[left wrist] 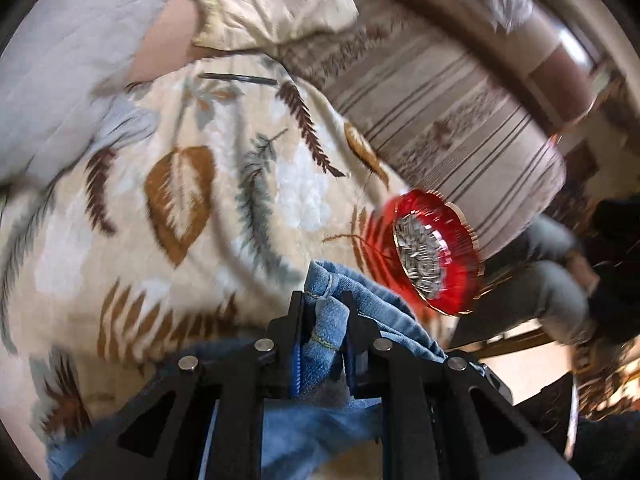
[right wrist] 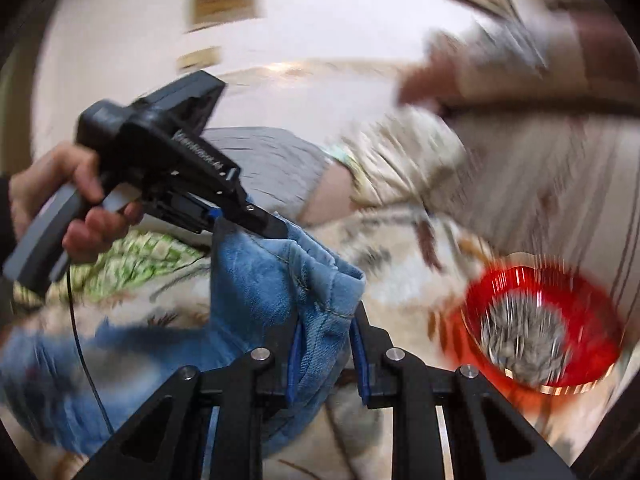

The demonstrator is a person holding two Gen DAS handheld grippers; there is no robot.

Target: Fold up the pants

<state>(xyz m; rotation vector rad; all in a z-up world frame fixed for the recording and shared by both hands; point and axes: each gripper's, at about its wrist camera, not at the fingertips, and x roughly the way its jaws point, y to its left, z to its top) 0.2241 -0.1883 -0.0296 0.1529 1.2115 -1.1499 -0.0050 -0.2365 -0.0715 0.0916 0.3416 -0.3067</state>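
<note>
Soft, limp blue denim pants point(right wrist: 276, 276) hang between left gripper point(left wrist: 325, 328) and right gripper point(right wrist: 326, 344), both clamped on hemmed edges, near red glass seed bowl point(right wrist: 540, 324); heavy cloth sags, so hems suit gripping.

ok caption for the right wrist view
Both claws pinch the blue denim pants above a leaf-print blanket.
</note>
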